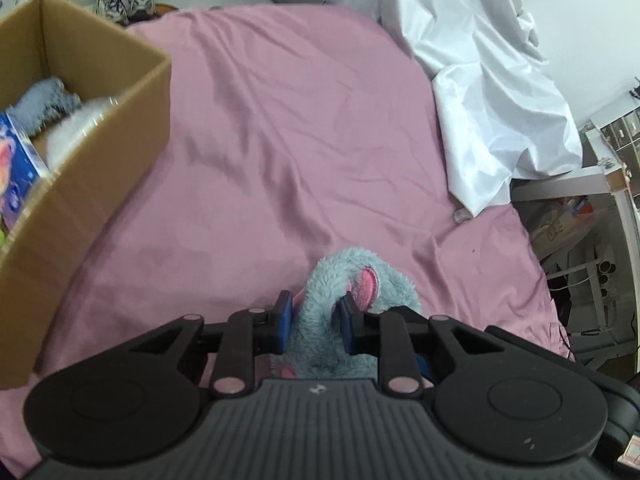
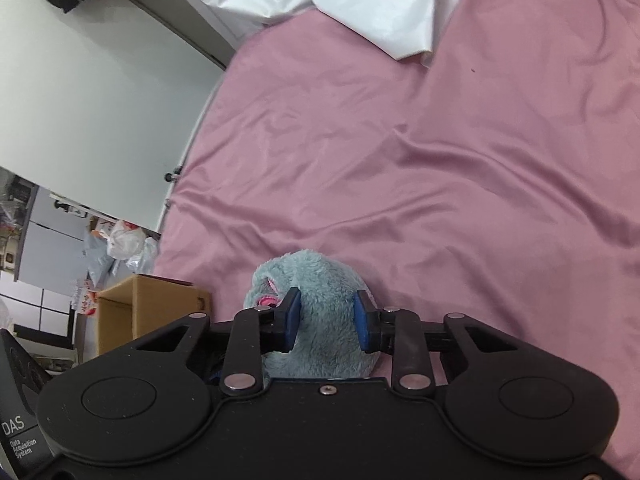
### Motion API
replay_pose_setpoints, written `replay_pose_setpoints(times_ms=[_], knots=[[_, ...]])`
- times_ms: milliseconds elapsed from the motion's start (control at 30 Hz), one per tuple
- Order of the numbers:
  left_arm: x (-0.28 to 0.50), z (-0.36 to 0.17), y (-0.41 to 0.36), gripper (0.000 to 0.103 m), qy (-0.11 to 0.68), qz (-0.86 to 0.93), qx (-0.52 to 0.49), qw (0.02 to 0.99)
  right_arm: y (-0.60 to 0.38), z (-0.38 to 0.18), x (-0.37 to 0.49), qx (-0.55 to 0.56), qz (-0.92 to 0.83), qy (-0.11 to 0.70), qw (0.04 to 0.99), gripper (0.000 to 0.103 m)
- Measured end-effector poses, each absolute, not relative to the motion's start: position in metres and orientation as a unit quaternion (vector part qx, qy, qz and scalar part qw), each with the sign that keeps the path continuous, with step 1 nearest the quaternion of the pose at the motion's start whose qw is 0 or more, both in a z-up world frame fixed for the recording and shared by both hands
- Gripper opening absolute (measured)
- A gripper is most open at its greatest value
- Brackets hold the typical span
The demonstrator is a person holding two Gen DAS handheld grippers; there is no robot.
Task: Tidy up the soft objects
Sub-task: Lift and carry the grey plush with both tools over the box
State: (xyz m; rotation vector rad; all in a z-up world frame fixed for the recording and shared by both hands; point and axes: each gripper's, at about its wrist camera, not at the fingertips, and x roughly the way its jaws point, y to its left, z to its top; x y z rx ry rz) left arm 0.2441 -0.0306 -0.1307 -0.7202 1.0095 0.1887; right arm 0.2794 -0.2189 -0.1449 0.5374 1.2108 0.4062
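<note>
Pick-up step: my left gripper [image 1: 316, 322] and right gripper [image 2: 327, 320] each pinch the grey-blue plush toy [image 1: 340, 300] on the pink bedsheet [image 1: 280, 140]. Next, I judge, a joint lift toward the cardboard box [image 1: 104, 152] at far left.

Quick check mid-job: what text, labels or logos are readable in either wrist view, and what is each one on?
"DAS" on the black device casing at the lower left edge of the right wrist view.
"Data Acquisition System" in small print just below it on the same casing.
Blue printed package in the cardboard box: print too blurred to read.
Small emblem on the left gripper body: no readable letters.
</note>
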Motion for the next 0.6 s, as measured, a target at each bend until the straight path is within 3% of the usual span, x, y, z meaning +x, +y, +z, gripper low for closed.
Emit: replay_pose_setpoints(times_ms=[600], knots=[[0.210,-0.060,-0.022,0.023,0.416,0.104,-0.298,0.853,-0.211,-0.089,0.251,0.269,0.254,0.496,0.786,0.027]])
